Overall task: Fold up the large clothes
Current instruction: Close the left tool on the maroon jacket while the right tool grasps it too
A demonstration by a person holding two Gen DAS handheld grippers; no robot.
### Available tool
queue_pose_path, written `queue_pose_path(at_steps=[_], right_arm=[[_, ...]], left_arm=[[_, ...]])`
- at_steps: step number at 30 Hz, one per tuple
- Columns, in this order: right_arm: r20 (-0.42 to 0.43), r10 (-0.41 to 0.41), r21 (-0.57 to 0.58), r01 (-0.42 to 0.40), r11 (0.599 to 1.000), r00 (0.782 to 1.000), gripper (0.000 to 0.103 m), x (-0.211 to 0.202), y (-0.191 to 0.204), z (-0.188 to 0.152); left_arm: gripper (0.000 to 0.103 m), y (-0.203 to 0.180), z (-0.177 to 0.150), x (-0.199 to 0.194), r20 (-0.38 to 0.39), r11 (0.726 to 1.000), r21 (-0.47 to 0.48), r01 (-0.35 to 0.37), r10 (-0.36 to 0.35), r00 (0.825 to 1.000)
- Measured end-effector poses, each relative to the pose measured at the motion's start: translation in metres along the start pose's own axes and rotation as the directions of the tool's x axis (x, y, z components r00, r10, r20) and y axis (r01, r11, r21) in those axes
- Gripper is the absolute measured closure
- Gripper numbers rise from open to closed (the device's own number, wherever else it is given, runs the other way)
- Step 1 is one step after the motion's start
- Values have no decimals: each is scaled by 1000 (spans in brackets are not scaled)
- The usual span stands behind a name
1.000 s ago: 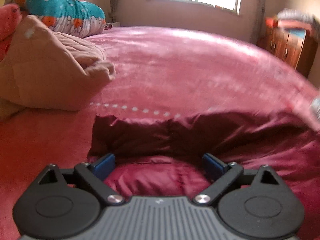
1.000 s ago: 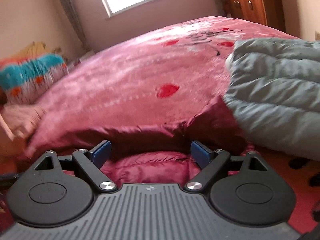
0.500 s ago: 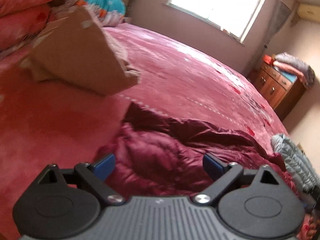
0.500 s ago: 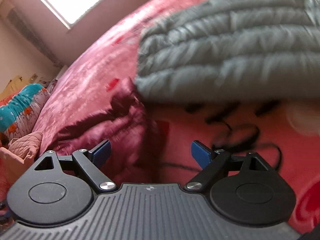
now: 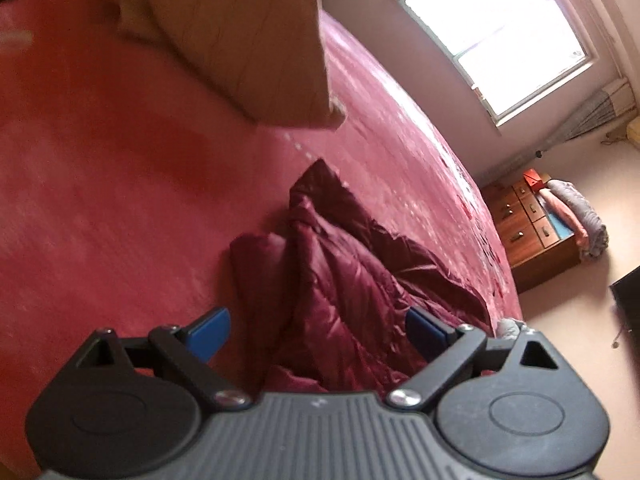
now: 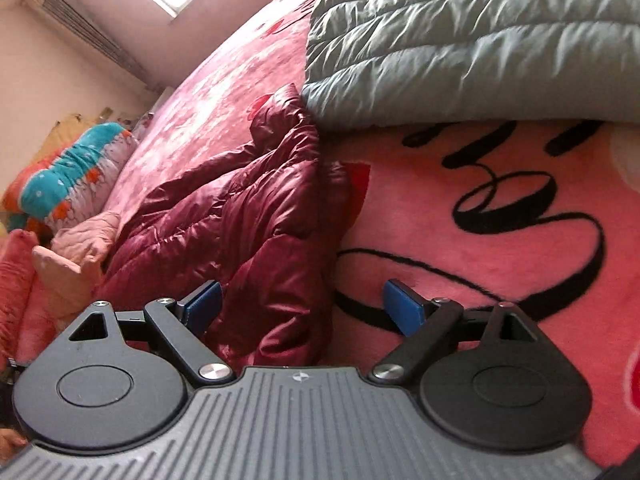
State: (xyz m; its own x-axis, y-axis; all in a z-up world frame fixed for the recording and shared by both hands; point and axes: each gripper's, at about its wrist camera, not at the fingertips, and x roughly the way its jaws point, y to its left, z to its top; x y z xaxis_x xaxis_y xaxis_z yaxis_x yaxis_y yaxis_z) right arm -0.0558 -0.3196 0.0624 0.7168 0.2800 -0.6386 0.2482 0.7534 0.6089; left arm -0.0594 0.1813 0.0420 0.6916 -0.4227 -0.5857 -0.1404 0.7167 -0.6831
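my left claw (image 5: 318,330) hangs spread wide, nothing between its blue pads (image 5: 210,332). the maroon puffer jacket (image 5: 352,280) lies crumpled on the red blanket (image 5: 100,168) right ahead of it, filling the gap between my fingers and running off ahead and to the right. further ahead and a little left, a tan cushion (image 5: 248,40) sits on the blanket, apart from the jacket. far off to the right stands a wooden dresser (image 5: 536,232) under a bright window (image 5: 500,28).

my right claw (image 6: 302,306) is spread wide too, gripping nothing. from here the same maroon puffer jacket (image 6: 240,224) lies ahead on the left, its near edge close by my left pad (image 6: 202,306), while my right pad hovers over bare pink blanket with black script (image 6: 500,216). ahead and to the right, a grey quilted jacket (image 6: 480,40) lies touching the maroon one's far corner. far left ahead rests a teal and orange pillow (image 6: 76,172).
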Motion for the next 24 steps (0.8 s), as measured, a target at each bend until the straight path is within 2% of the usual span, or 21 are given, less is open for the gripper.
queue_pose_path(at_steps=[5,11,17,21,24], right_arm=[[-5,114,56,-114,992,993,0,7,-10,4],[-33,243,110,-238,965,970,0,16,-15,9],[-65,292,116,-283,952,954,0,24,-12,13],[-76,311,105,-302,947,947,0,28,-8,13],[-85,316,94,-309,947,945,0,31,-6,14]], left_arm=[[10,6,4,25,-63,999,-18,48,-49,997],[10,7,11,45,-137,997,-4,81,-81,987],[7,-3,12,56,-214,993,56,106,-92,973],[2,-12,10,67,-243,989,100,111,-83,966],[2,-20,9,75,-252,986,131,102,-67,965]])
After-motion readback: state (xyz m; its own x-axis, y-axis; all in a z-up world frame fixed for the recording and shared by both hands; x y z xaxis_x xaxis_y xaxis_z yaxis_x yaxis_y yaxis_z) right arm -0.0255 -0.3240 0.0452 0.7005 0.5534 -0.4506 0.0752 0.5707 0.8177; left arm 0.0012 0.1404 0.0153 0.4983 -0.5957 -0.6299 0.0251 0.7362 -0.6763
